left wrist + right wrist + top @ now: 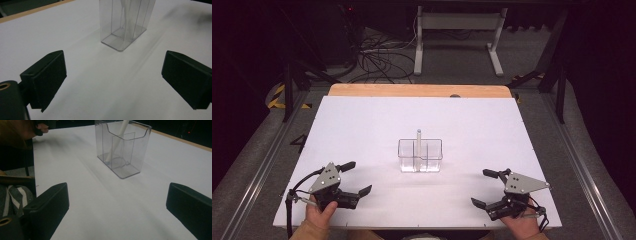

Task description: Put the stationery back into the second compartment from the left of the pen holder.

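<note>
From the high view, a clear plastic holder (420,155) is standing upright near the middle of the white worktop (362,125), with a white stick (418,142) rising out of it. The left gripper (357,178) and right gripper (486,188) are resting near the front edge, well apart from it, jaws spread wide and empty.

In the left gripper view, the holder (123,27) is showing see-through walls and inner dividers.

In the right gripper view, the stick (117,140) is leaning in one compartment of the holder (125,150).
</note>
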Motion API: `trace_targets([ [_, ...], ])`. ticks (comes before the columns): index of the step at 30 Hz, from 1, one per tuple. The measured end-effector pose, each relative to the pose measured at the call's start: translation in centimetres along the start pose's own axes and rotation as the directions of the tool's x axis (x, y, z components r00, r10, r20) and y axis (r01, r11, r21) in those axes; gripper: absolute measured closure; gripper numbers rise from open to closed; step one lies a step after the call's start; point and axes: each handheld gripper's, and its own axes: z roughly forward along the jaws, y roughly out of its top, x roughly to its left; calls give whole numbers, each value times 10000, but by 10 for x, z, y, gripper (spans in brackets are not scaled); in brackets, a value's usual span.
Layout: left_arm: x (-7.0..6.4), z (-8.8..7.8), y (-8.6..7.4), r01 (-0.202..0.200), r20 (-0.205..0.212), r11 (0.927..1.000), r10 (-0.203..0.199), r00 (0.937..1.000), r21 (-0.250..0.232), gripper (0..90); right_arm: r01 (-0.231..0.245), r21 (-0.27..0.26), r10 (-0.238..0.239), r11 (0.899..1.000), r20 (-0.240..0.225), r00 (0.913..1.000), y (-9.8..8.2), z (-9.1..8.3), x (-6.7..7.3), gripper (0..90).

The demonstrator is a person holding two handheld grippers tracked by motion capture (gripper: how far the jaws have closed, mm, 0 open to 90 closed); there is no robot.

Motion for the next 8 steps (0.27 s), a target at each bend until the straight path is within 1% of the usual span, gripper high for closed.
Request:
trace_targets([
  [2,1,-2,0,150,77,9999,-149,9999,-67,64,12,10,-12,10000,-7,10000,0,0,0,50],
  [4,1,-3,0,248,33,9996,-247,9997,-118,64,-9,-1,9,10000,-9,10000,0,0,0,50],
  [8,3,-4,-1,436,86,9989,-434,9990,-173,63,-2,1,2,10000,13,10000,0,0,-1,49],
])
